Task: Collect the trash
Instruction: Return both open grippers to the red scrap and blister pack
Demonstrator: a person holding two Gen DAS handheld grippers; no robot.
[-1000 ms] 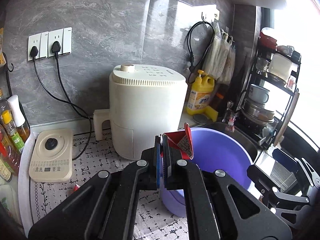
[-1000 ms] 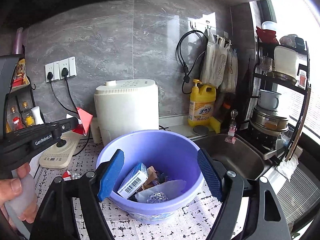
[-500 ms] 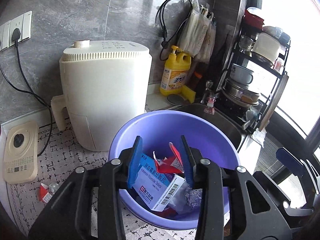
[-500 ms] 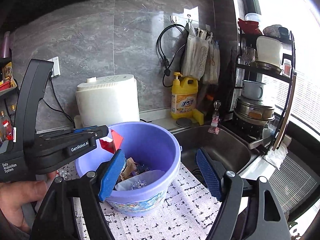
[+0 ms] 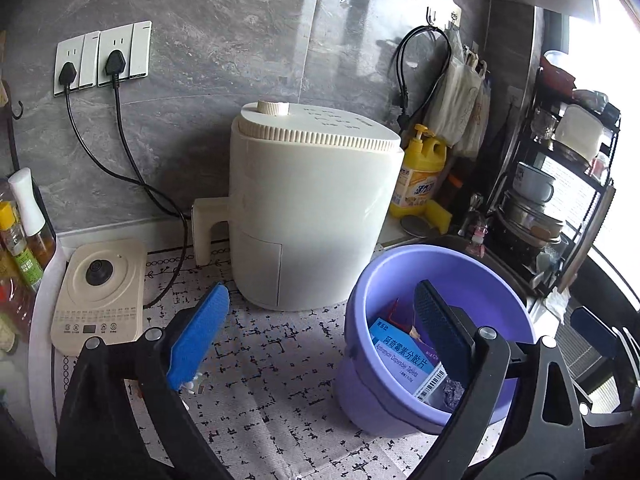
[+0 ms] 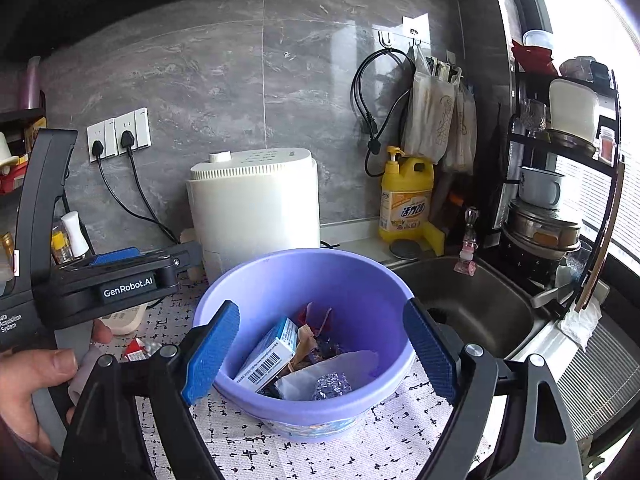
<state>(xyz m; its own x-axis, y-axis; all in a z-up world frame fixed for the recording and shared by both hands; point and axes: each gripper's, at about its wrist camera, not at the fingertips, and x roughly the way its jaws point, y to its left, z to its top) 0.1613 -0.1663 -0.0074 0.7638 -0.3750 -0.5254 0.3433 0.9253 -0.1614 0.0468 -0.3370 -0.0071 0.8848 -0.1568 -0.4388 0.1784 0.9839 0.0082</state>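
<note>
A purple bucket (image 6: 360,280) stands on the patterned counter mat and also shows in the left wrist view (image 5: 460,272). It holds a blue and white medicine box (image 6: 268,356), a red wrapper (image 6: 316,316), white paper and crumpled foil (image 6: 332,386). My left gripper (image 5: 320,336) is open and empty, left of and above the bucket's rim. My right gripper (image 6: 320,356) is open and empty, its fingers on either side of the bucket. A small red and white scrap (image 6: 134,350) lies on the mat left of the bucket.
A white air fryer (image 5: 316,208) stands behind the bucket. A cream base unit (image 5: 100,296) and bottles (image 5: 24,236) are at the left. A yellow detergent bottle (image 6: 406,196), the sink (image 6: 472,304) and a dish rack (image 6: 560,184) are at the right.
My left gripper let go of the red wrapper into the bucket, opened wide and drew back to the left. My right gripper stays open around the bucket.
</note>
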